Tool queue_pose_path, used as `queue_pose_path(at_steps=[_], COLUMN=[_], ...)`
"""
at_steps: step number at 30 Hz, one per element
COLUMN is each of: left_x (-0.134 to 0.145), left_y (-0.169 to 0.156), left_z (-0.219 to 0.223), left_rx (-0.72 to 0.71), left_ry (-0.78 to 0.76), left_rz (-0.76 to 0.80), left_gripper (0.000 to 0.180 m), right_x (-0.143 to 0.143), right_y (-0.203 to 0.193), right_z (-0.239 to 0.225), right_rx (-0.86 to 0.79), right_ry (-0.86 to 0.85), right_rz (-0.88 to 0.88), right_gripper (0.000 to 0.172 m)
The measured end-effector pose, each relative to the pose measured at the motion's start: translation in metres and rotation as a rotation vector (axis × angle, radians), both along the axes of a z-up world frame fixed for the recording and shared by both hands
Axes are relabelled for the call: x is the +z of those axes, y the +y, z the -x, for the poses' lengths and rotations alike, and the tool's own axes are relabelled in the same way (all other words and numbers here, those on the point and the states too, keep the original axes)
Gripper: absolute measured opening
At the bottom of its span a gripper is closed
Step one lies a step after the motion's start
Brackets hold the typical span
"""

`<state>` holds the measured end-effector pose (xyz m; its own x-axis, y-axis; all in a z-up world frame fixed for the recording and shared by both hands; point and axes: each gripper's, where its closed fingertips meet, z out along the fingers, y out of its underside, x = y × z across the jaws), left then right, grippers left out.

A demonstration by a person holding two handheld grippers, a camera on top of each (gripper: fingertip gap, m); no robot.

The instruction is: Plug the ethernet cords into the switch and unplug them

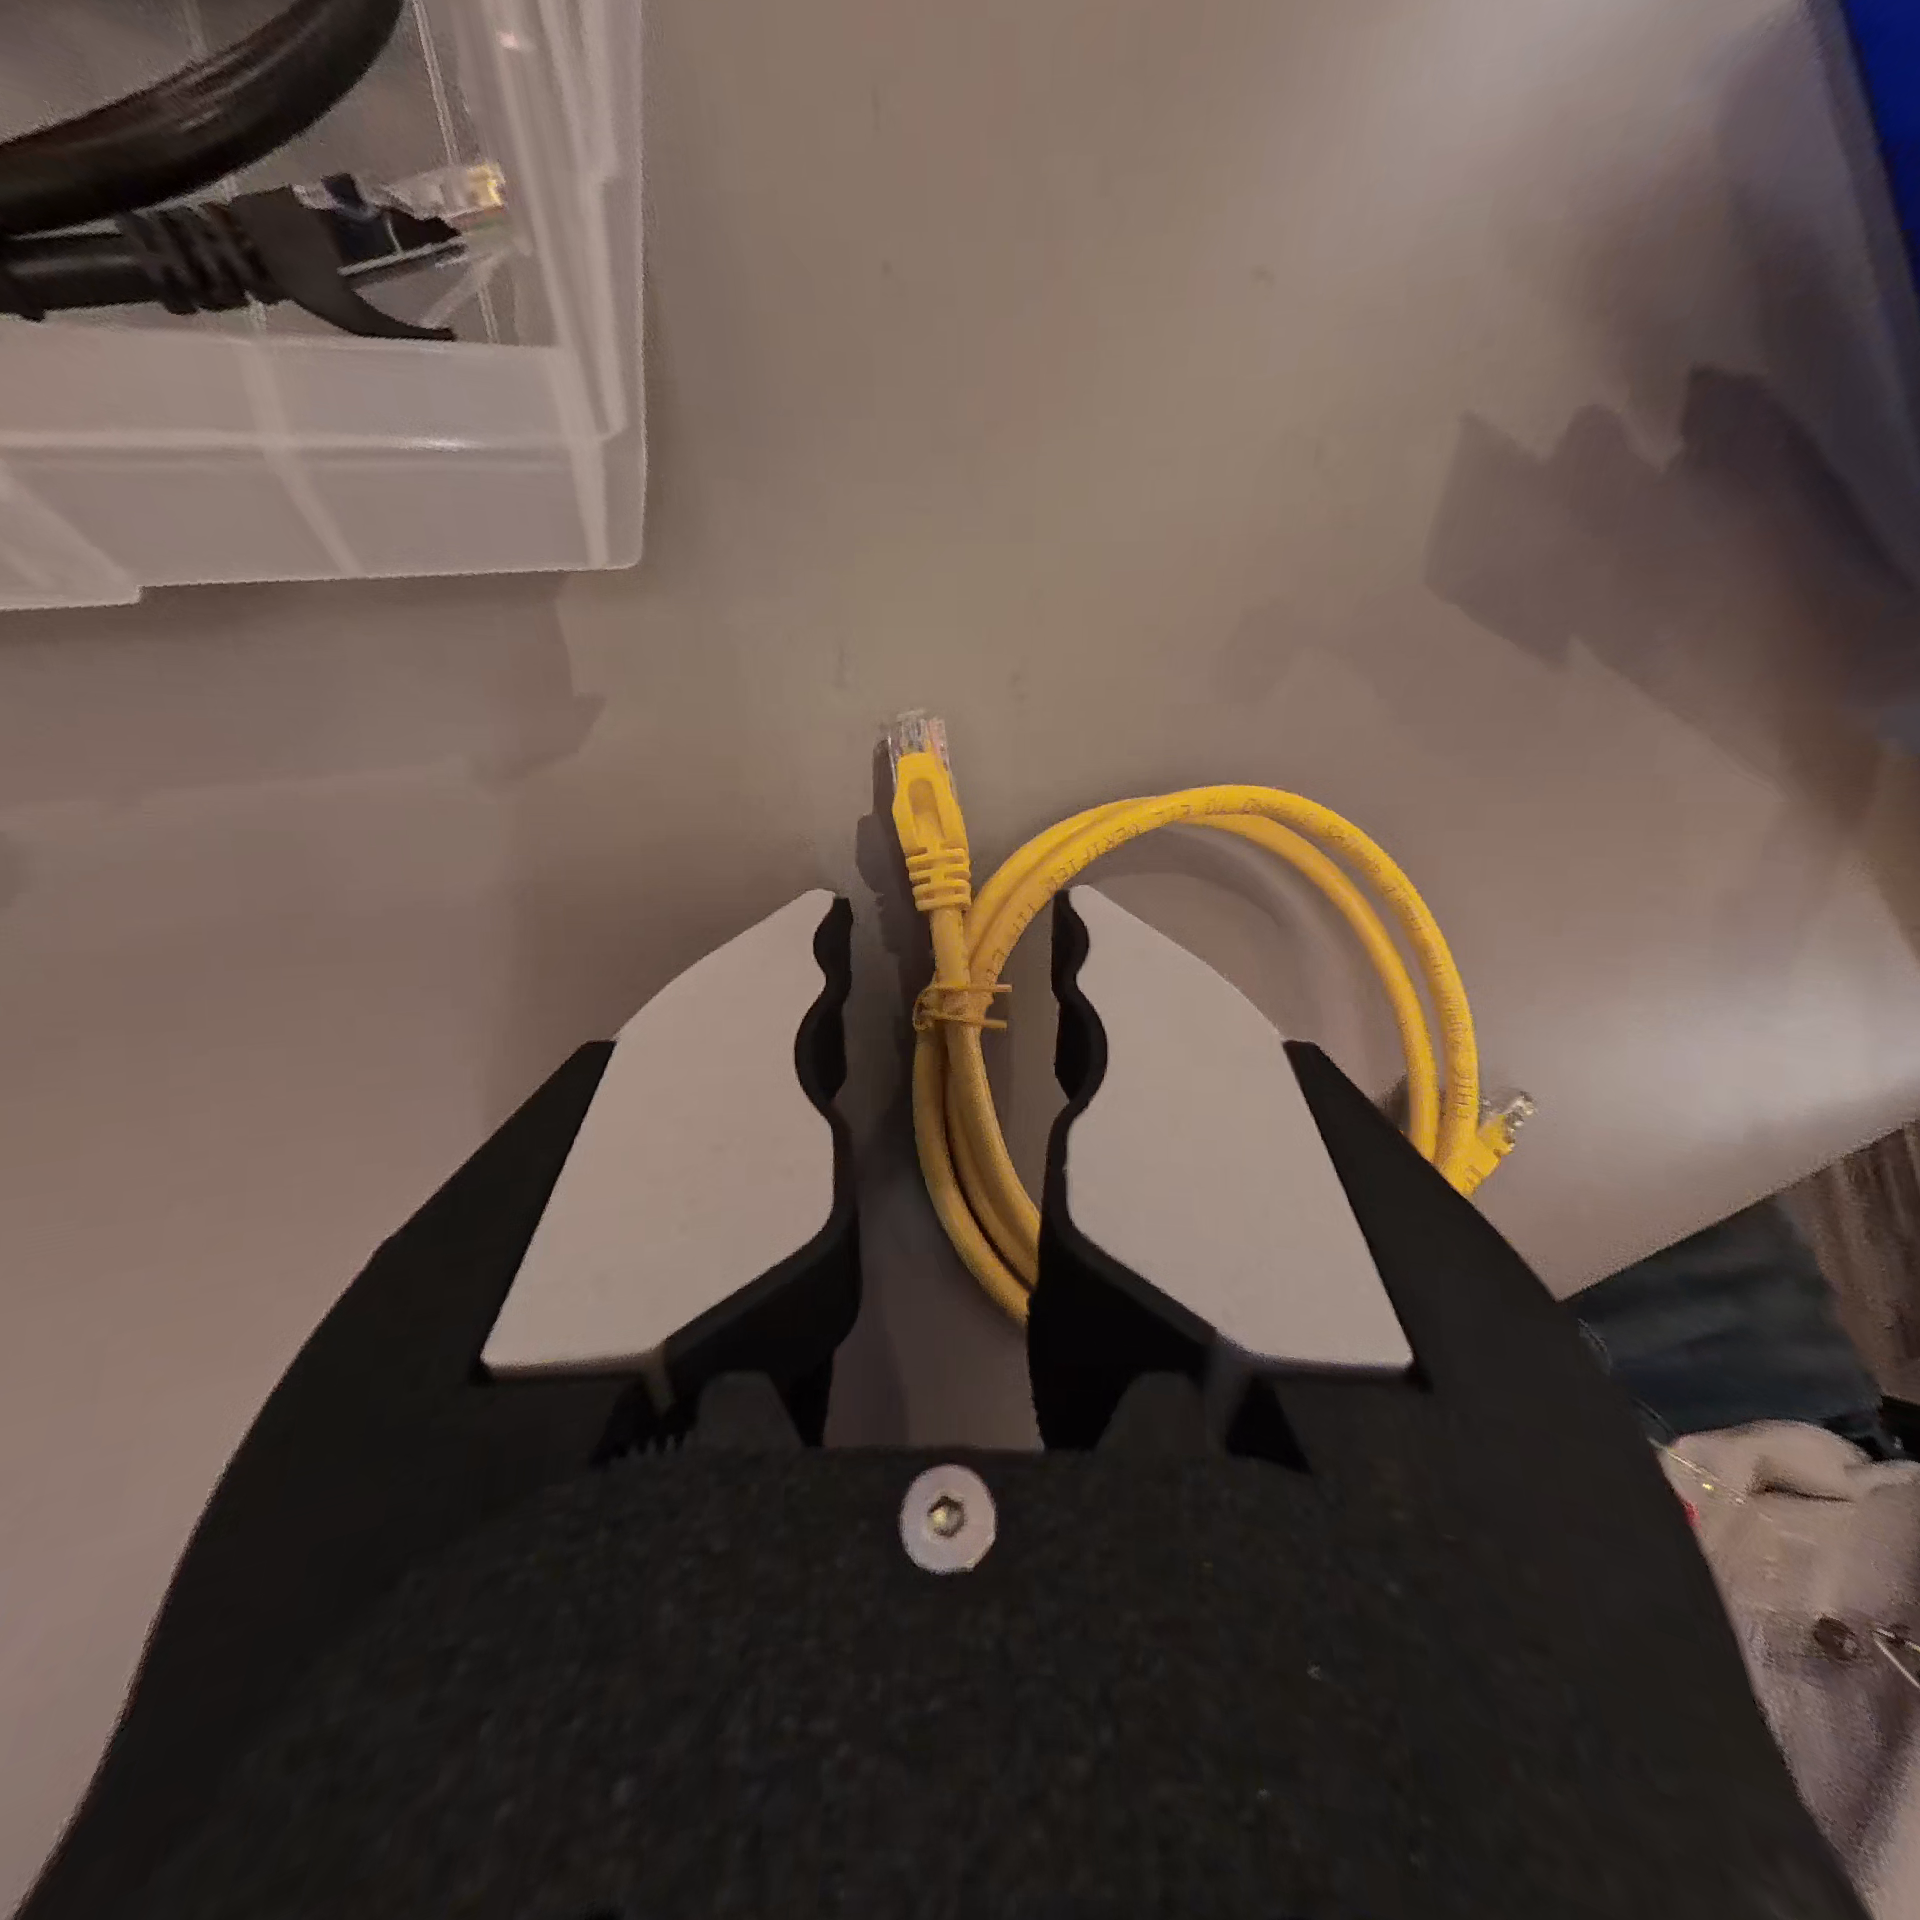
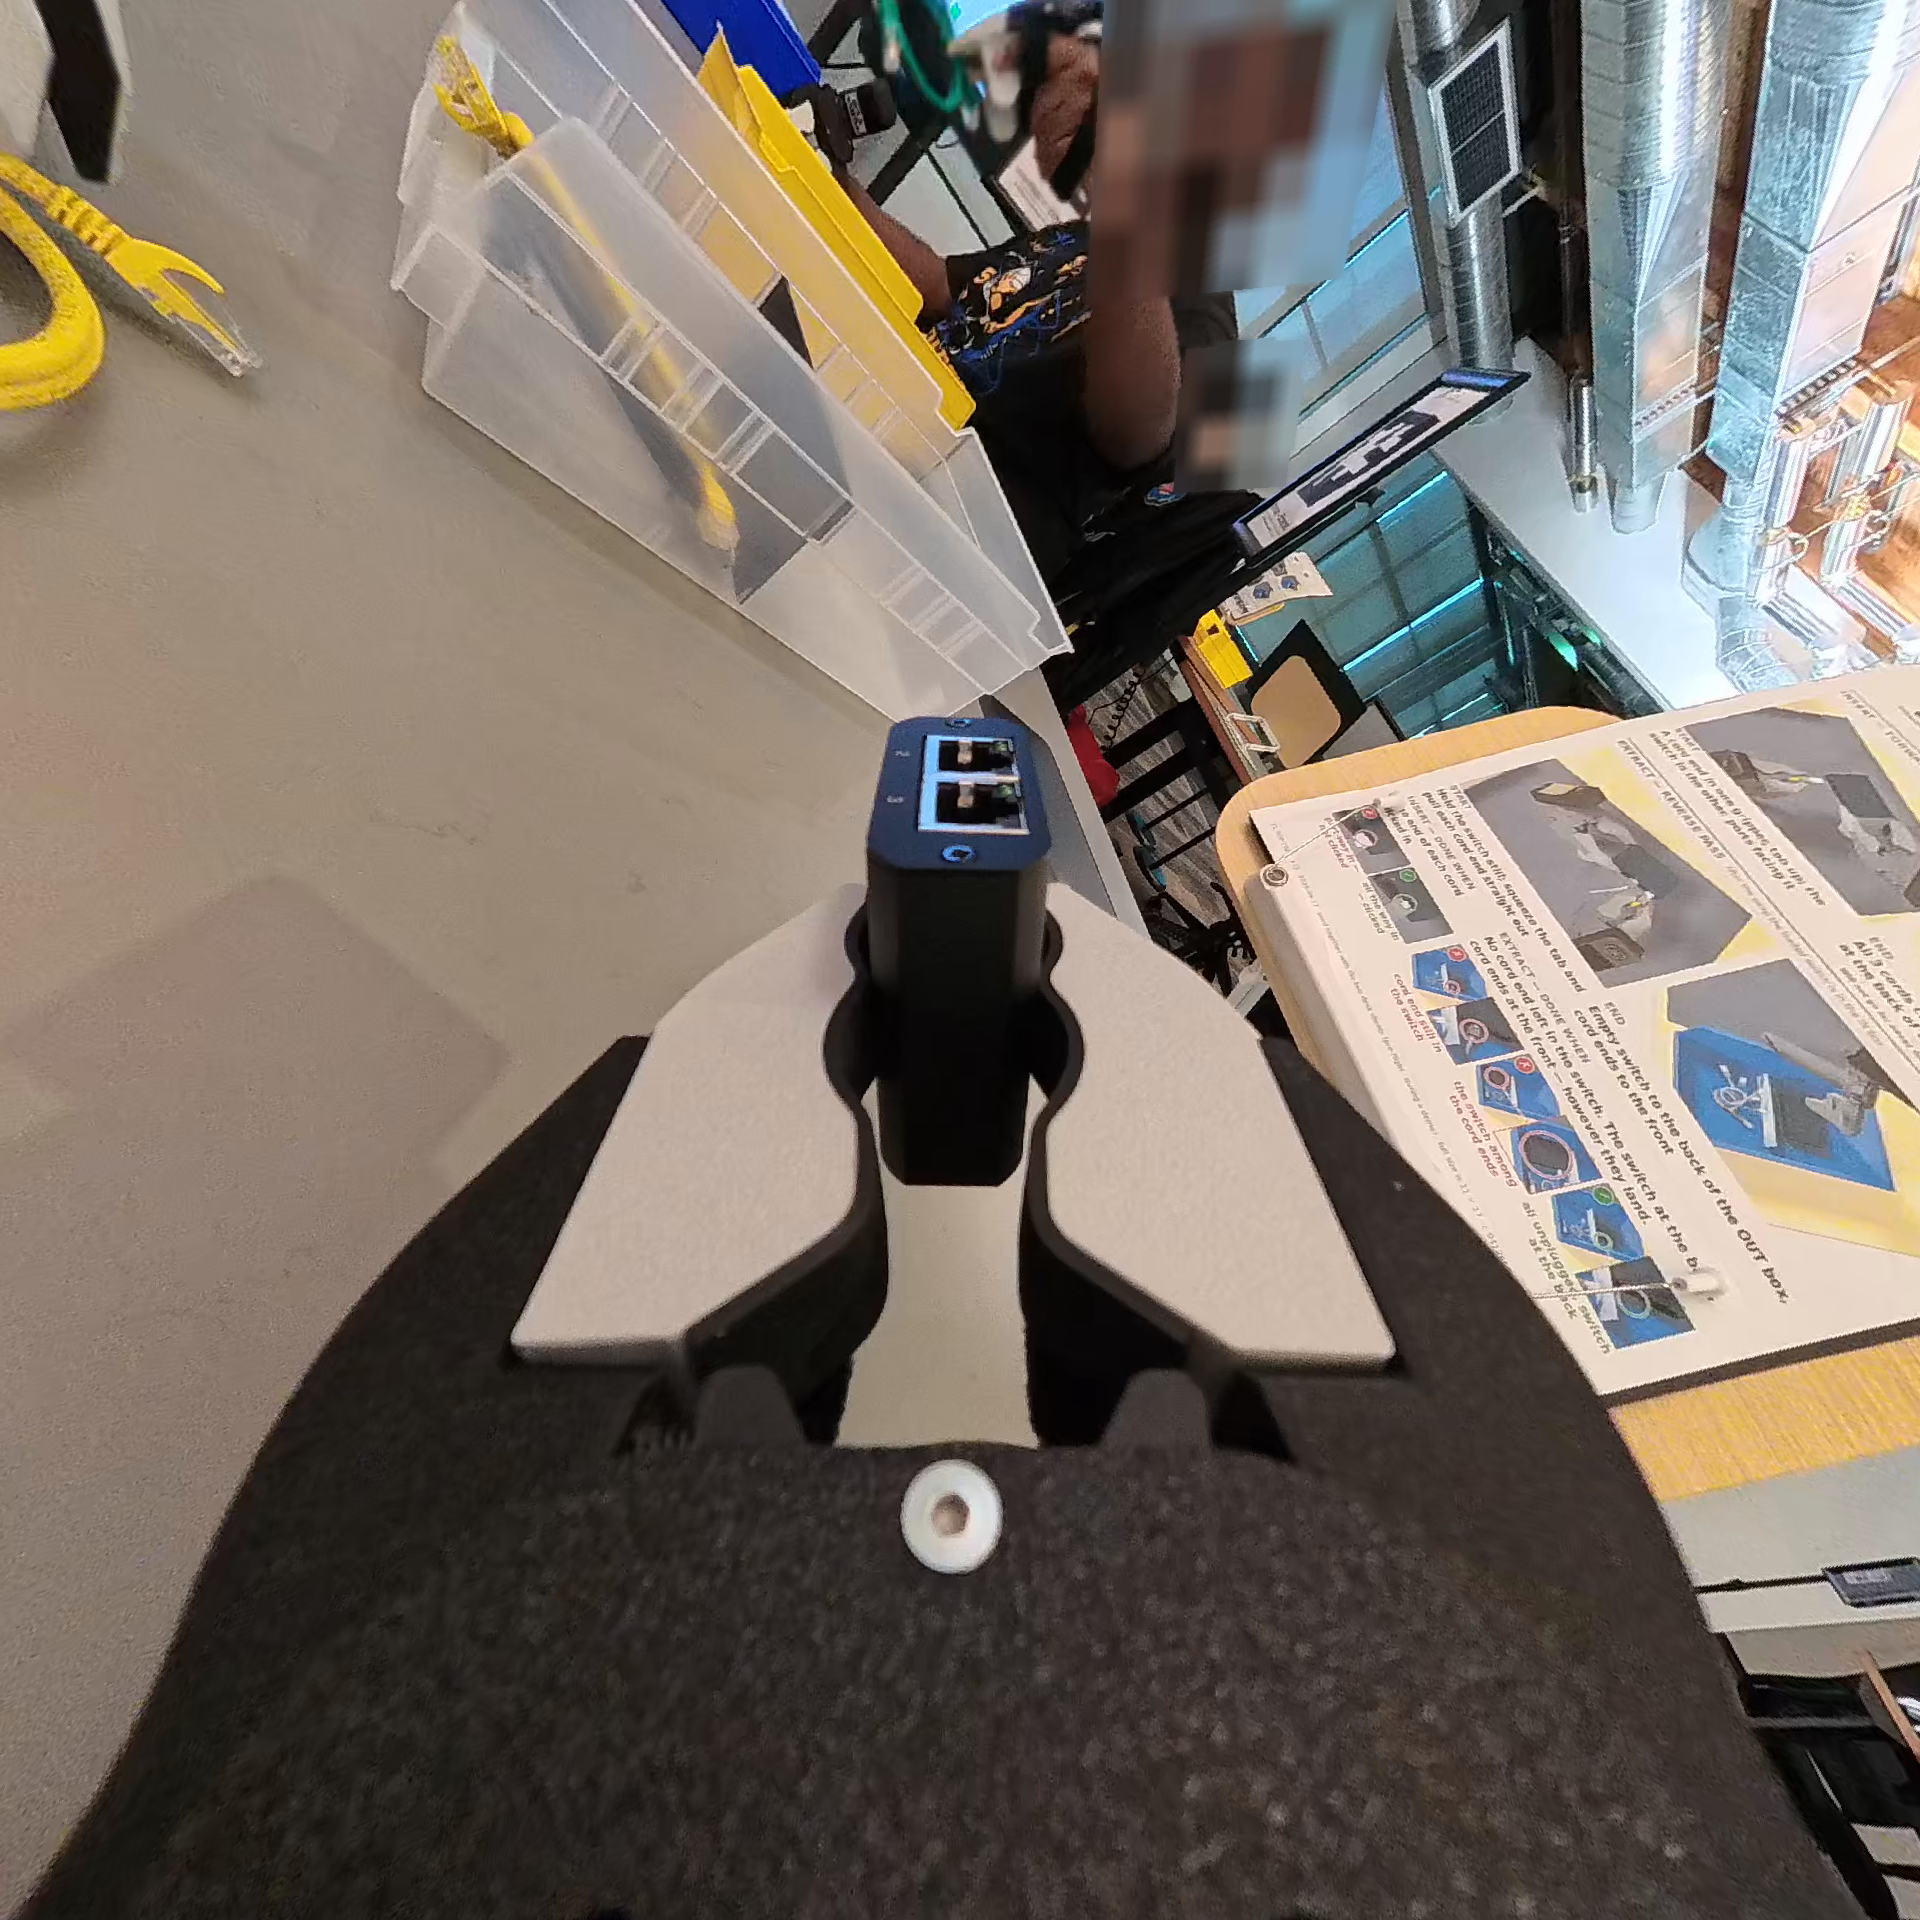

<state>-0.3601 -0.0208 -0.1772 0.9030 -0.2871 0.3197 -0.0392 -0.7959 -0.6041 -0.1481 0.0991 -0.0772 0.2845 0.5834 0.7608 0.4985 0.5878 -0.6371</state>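
Observation:
A coiled yellow ethernet cord (image 1: 1299, 831), tied with a yellow twist tie, lies on the grey table (image 1: 1039, 416). One of its plugs (image 1: 920, 790) points away, just past my fingertips, and the other plug (image 1: 1496, 1127) lies at the right. My left gripper (image 1: 951, 914) is open and straddles the cord's tied strands, with a gap on each side. My right gripper (image 2: 956, 925) is shut on the dark blue switch (image 2: 956, 1018) and holds it off the table. Its two empty ports (image 2: 971, 790) face away from me. The cord also shows in the right wrist view (image 2: 52, 312).
A clear plastic bin (image 1: 312, 468) at the far left holds a black ethernet cord (image 1: 187, 260). More clear bins (image 2: 644, 416) lie along the table's far edge, one holding a yellow cord. An instruction sheet (image 2: 1558, 987) lies on a side table. A person (image 2: 1039, 312) sits beyond. About 25 centimeters separates my left fingertips from my right.

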Motion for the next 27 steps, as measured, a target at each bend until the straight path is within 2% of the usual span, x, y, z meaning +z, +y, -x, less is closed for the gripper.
queue_pose_path(at_steps=[5, 9, 11, 14, 18, 23, 27], left_x=[-0.011, -0.007, 0.006, 0.036, 0.071, 0.088, 0.087], left_y=[-0.004, -0.009, -0.009, -0.004, 0.000, 0.016, 0.023], left_z=[-0.018, -0.031, -0.041, -0.060, -0.102, -0.154, -0.175], left_rx=[-0.072, -0.174, -0.259, -0.398, -0.568, -0.632, -0.642], left_ry=[-0.033, -0.023, 0.002, 0.132, 0.224, 0.189, 0.111], left_rz=[0.047, 0.058, 0.020, -0.102, -0.196, -0.187, -0.109], left_gripper=[0.018, 0.012, 0.011, 0.010, 0.010, 0.010, 0.010], right_x=[-0.001, -0.001, -0.002, -0.003, -0.004, -0.008, -0.012], right_y=[0.000, 0.000, -0.001, -0.003, -0.005, -0.005, -0.007], right_z=[0.000, 0.002, 0.003, 0.005, 0.008, 0.011, 0.014], right_rx=[0.001, 0.008, 0.013, 0.022, 0.022, 0.010, 0.013], right_ry=[-0.002, -0.007, -0.021, -0.041, -0.059, -0.102, -0.131], right_rz=[-0.001, -0.011, -0.031, -0.066, -0.092, -0.132, -0.153], right_gripper=[0.024, 0.023, 0.024, 0.023, 0.023, 0.023, 0.023])
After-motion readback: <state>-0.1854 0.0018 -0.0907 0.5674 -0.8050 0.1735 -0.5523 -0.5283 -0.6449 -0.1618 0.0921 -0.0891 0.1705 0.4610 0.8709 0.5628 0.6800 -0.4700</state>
